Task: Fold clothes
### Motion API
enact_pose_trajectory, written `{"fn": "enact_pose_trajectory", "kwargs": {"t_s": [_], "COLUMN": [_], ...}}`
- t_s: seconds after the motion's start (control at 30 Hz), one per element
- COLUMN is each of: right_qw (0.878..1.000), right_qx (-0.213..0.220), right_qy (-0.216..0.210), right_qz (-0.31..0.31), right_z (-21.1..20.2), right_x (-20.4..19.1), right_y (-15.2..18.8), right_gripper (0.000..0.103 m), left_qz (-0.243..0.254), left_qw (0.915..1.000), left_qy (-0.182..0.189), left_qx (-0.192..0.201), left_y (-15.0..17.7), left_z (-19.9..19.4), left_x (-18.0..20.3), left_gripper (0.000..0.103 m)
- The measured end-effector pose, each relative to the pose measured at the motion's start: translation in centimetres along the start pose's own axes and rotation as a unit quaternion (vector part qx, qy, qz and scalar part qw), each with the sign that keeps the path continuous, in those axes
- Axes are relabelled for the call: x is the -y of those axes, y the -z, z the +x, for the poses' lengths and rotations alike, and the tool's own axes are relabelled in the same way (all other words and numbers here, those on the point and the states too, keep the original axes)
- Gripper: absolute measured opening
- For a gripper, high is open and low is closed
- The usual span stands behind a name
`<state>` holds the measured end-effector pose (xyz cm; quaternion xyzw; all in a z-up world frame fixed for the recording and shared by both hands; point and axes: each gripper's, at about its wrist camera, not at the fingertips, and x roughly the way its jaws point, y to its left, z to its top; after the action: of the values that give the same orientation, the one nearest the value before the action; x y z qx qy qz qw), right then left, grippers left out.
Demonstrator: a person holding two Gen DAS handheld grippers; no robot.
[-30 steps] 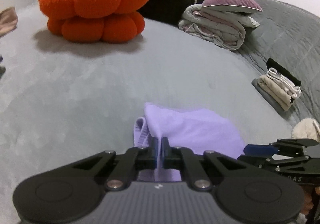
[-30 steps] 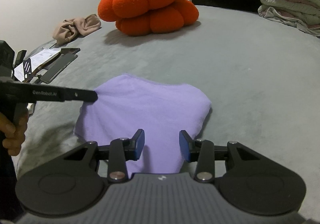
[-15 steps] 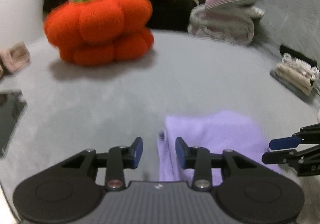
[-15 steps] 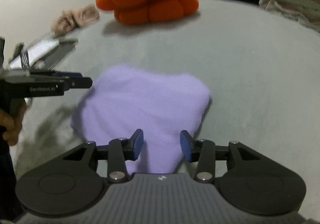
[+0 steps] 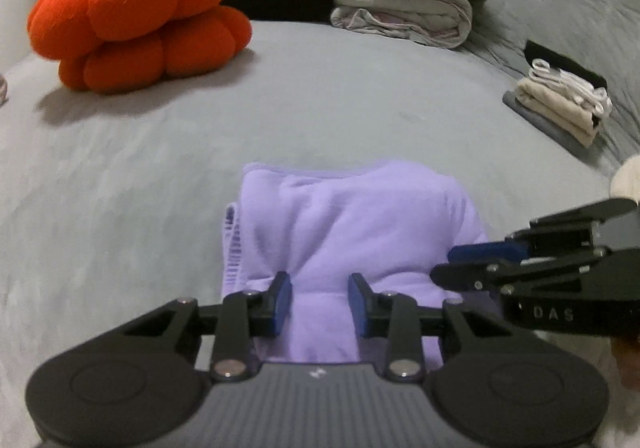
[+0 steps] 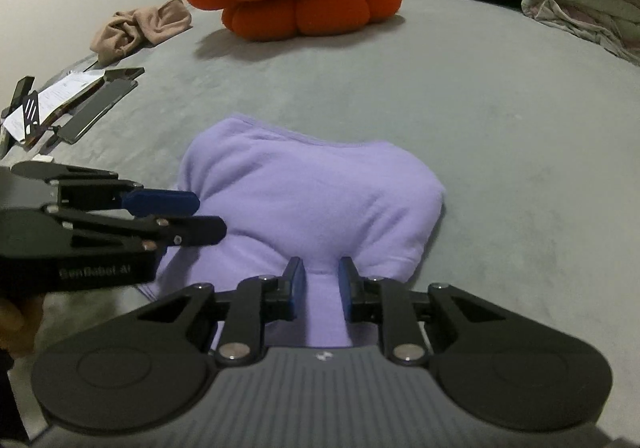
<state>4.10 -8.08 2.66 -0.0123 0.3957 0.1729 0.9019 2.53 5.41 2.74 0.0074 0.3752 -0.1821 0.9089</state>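
A folded lilac garment [image 5: 352, 224] lies on the grey bed, also in the right wrist view [image 6: 312, 192]. My left gripper [image 5: 319, 304] is open, its fingers straddling the garment's near edge. My right gripper [image 6: 319, 286] is narrowly open, with a ridge of the garment's near edge between its blue pads; a firm grip cannot be told. The right gripper shows at the right of the left wrist view [image 5: 472, 262], and the left gripper at the left of the right wrist view [image 6: 192, 214].
An orange pumpkin cushion [image 5: 140, 8] sits at the back left. A folded grey and pink quilt [image 5: 408, 8] lies at the back, a small stack of folded clothes [image 5: 560, 104] at right. A tan cloth [image 6: 140, 26], papers and phones [image 6: 72, 100] lie at left.
My left gripper let go of the garment's left edge, opened, and moved right onto the near edge. My right gripper's jaws narrowed around a ridge of cloth.
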Motion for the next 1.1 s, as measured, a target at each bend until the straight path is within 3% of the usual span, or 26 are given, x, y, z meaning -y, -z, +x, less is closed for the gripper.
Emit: {"fn": "enact_pose_trajectory", "kwargs": {"t_s": [0.2, 0.3, 0.53, 0.73, 0.83, 0.93, 0.97, 1.0, 1.03, 1.1], "right_qw": [1.000, 1.000, 1.000, 1.000, 1.000, 0.999, 0.999, 0.999, 0.999, 0.998], "right_qx": [0.019, -0.003, -0.007, -0.013, -0.011, -0.005, -0.004, -0.007, -0.009, -0.013], "right_qy": [-0.002, -0.002, 0.005, 0.009, 0.017, 0.033, 0.037, 0.042, 0.048, 0.056], "right_qz": [0.006, 0.004, -0.004, -0.001, 0.000, -0.004, -0.003, 0.000, 0.002, 0.007], "right_z": [-1.5, -0.5, -1.5, -1.2, -1.5, -2.2, -2.4, -2.6, -2.8, -3.1], "right_x": [0.3, 0.4, -0.3, -0.7, -0.9, -1.1, -0.9, -0.8, -0.6, -0.4], "right_y": [-0.3, 0.3, 0.2, 0.2, 0.0, 0.0, 0.1, 0.1, 0.2, 0.4], "right_gripper": [0.022, 0.021, 0.022, 0.024, 0.031, 0.056, 0.061, 0.063, 0.069, 0.074], "left_qz": [-0.024, -0.026, -0.040, -0.019, -0.014, -0.013, -0.011, -0.007, -0.003, 0.009], "left_qw": [0.9995, 0.9996, 0.9991, 0.9994, 0.9991, 0.9986, 0.9985, 0.9984, 0.9983, 0.9980], "left_qy": [0.000, -0.004, 0.001, -0.029, -0.038, -0.049, -0.052, -0.053, -0.054, -0.056], "left_qx": [0.021, 0.011, 0.010, 0.009, 0.012, 0.014, 0.016, 0.018, 0.021, 0.029], "left_y": [0.1, 0.1, 0.0, 0.3, 0.4, 0.3, 0.2, 0.2, 0.1, 0.1], "left_z": [-1.2, -0.8, -1.3, -0.4, -0.5, -0.5, -0.6, -0.8, -1.0, -1.6], "left_x": [-0.3, -0.6, -0.6, 0.2, 0.5, 1.0, 1.2, 1.5, 1.7, 2.1], "left_gripper": [0.032, 0.032, 0.032, 0.032, 0.032, 0.033, 0.036, 0.048, 0.068, 0.089]}}
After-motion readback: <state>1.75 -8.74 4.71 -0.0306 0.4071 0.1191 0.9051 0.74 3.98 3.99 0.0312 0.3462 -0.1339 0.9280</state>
